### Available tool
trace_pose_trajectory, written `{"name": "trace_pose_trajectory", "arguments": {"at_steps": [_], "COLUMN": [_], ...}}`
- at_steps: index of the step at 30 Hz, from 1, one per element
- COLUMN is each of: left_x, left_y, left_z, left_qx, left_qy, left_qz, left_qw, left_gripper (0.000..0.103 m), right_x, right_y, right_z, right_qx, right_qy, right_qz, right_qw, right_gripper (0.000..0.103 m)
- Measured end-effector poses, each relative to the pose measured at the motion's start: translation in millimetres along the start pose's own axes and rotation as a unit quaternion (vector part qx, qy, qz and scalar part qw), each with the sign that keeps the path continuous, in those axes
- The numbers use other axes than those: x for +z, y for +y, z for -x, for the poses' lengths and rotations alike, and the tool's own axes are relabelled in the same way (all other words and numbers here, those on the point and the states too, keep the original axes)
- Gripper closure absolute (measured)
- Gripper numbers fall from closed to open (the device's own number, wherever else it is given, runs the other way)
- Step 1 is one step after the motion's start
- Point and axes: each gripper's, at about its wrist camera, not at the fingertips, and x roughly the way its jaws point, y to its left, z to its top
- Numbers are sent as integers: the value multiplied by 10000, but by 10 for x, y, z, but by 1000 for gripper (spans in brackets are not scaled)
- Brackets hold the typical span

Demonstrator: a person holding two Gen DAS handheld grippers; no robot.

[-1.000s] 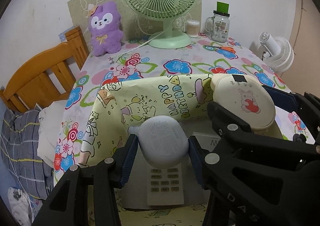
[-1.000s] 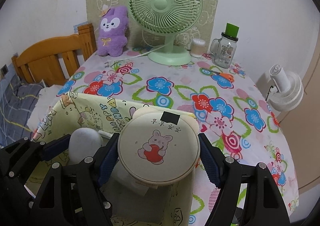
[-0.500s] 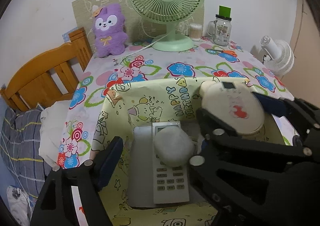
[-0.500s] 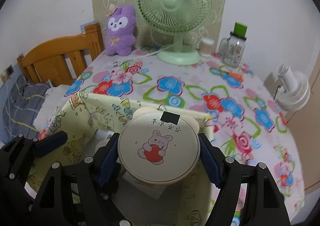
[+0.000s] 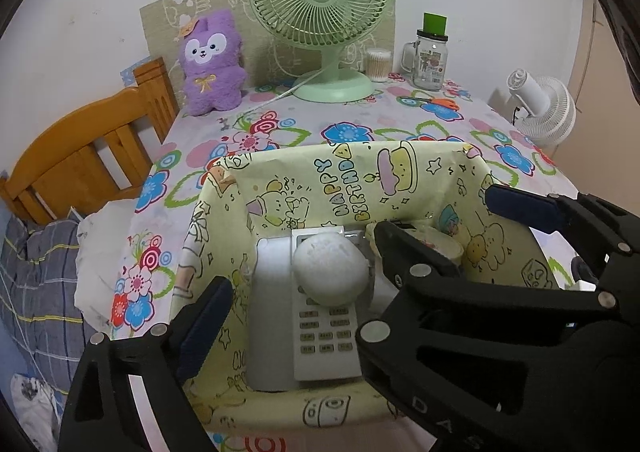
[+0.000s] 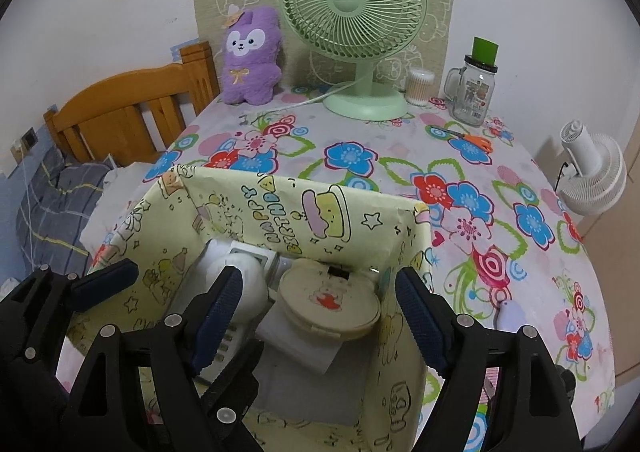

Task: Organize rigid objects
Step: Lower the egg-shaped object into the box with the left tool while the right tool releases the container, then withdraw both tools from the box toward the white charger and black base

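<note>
A yellow cartoon-printed box (image 5: 352, 175) (image 6: 288, 211) stands on the flowered table. Inside it a white egg-shaped object (image 5: 330, 270) rests on a white remote (image 5: 324, 336), which lies on a grey slab. A round cream compact with a rabbit picture (image 6: 330, 302) lies in the box's right part; only its edge shows in the left wrist view (image 5: 436, 244). My left gripper (image 5: 300, 316) is open and empty above the box's near left. My right gripper (image 6: 320, 324) is open and empty above the compact. The right gripper's fingers (image 5: 520, 203) cross the left wrist view.
At the back stand a green desk fan (image 6: 356, 11), a purple plush (image 6: 250, 55), a cotton-swab pot (image 6: 419, 85) and a glass jar mug (image 6: 474, 89). Orange scissors (image 6: 472, 139) lie near them. A white fan (image 6: 592, 171) is off the right edge, a wooden bed frame (image 6: 132, 111) left.
My left gripper opened and let the egg-shaped object drop onto the remote. My right gripper opened and released the compact into the box. Both grippers drew back upward.
</note>
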Motion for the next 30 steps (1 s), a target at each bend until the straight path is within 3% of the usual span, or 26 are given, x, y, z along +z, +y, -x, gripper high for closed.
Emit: {"name": "trace_pose_trajectory", "arguments": {"at_steps": [11, 30], "left_x": [-26, 32], "left_y": [-95, -481], "left_z": [189, 405], "left_qx": [-30, -134], "left_qy": [-108, -298], "left_qz": [32, -103], "left_qw": [9999, 9994], "left_gripper": [8, 7], "right_x": [-63, -130], "right_y": [-49, -394], "right_z": [216, 560], "right_qx": [109, -189], "right_qy": [-76, -142], "right_qz": [-27, -201], "right_qw": [9999, 9995], "right_gripper": [21, 19]}}
